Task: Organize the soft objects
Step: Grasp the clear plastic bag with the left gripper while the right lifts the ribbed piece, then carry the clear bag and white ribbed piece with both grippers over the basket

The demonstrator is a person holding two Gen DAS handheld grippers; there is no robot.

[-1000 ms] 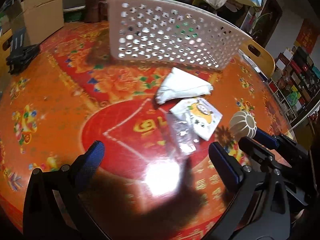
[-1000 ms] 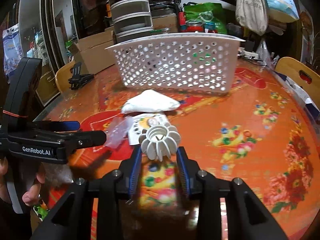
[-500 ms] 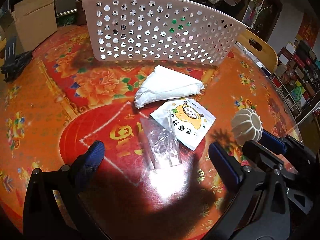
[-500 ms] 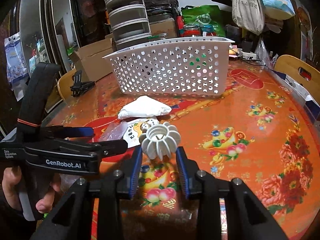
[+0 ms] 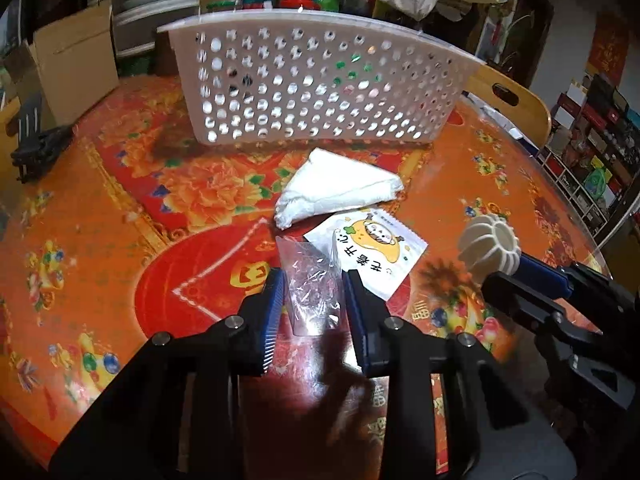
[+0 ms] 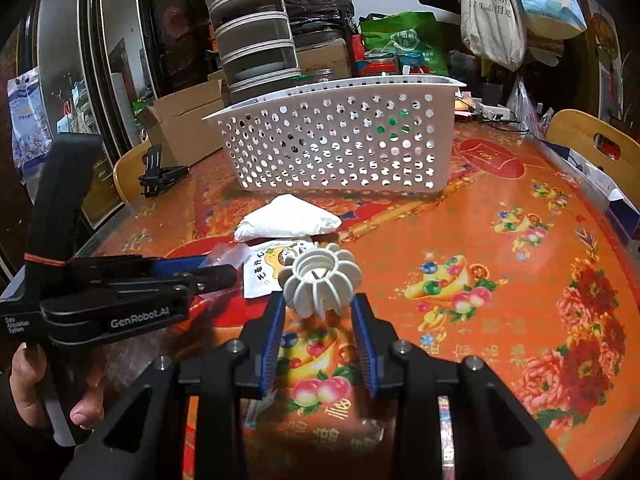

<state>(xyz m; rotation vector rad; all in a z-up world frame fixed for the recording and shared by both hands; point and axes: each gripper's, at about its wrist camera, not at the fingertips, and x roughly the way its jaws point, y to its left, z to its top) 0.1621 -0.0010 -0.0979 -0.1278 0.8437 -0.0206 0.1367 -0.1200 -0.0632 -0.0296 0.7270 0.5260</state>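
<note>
My left gripper (image 5: 313,280) has its blue pads closed in on both sides of a clear crinkled plastic bag (image 5: 310,284) lying on the table. A white printed packet (image 5: 370,248) lies just right of it, and a white folded cloth bundle (image 5: 338,192) lies beyond, in front of a white perforated basket (image 5: 316,92). My right gripper (image 6: 318,304) is shut on a white ribbed squishy ball (image 6: 320,280) and holds it above the table; the ball also shows in the left wrist view (image 5: 490,246). The basket (image 6: 340,148) stands behind.
The round table (image 6: 500,260) has an orange-red flowered cover. A black clamp tool (image 5: 38,148) lies at the far left. Wooden chairs (image 6: 596,148) stand at the edges. Cardboard boxes (image 5: 68,60) and stacked drawers sit behind the basket.
My left gripper has moved forward over the clear bag and its fingers have closed from wide open to the bag's sides. My right gripper has lifted the ribbed ball a little.
</note>
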